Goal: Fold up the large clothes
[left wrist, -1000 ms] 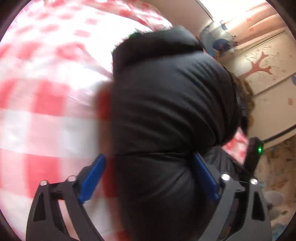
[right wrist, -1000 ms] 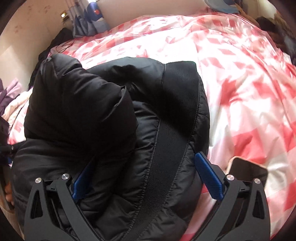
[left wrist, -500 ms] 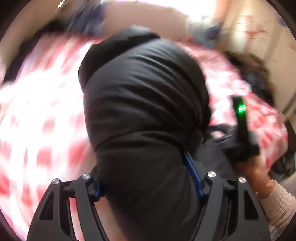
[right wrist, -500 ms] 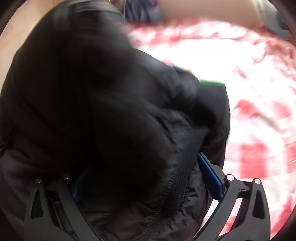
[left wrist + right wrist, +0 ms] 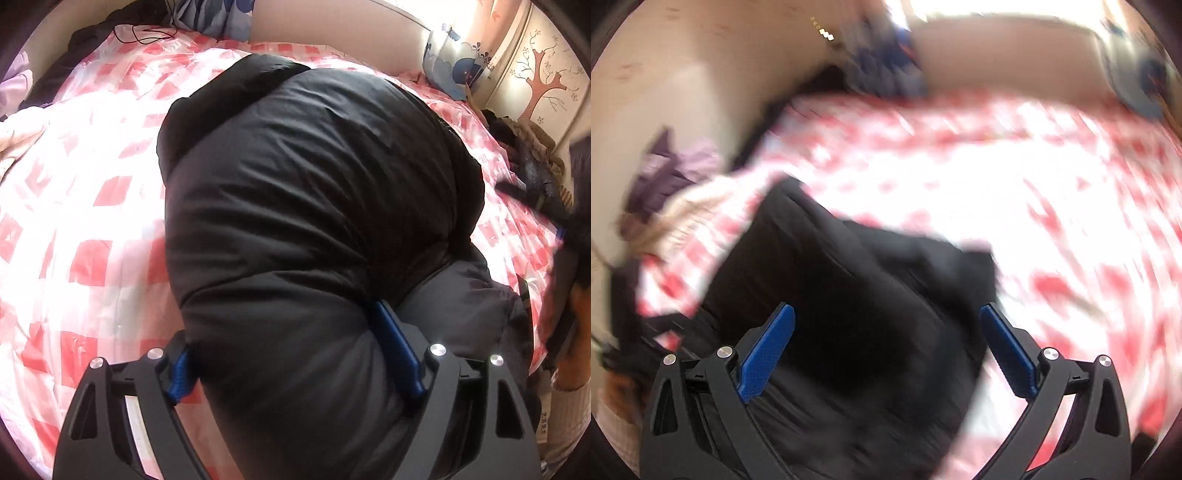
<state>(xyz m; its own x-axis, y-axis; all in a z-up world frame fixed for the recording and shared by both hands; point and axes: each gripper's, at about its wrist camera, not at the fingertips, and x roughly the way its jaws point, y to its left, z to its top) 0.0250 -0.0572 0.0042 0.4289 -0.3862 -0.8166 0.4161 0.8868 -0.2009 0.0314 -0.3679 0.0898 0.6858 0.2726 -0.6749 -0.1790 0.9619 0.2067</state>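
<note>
Left wrist view: left claw (image 5: 295,354) pinches black puffer jacket (image 5: 314,192) roll, its jaws having just widened | bundle on checked bed (image 5: 81,206) | right claw (image 5: 886,347), earlier around jacket, now spread, withdrawn | fold looks near complete.

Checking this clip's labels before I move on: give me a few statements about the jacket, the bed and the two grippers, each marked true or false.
1. The left gripper has a thick roll of the black puffer jacket between its blue pads. True.
2. The right gripper is clamped shut on the jacket. False: its jaws stand wide apart, pads bare.
3. The bedcover is plain blue. False: it is red and white checked.
4. The right wrist view is motion-blurred. True.
5. The jacket lies spread flat. False: it is bunched into a bulky bundle.
</note>
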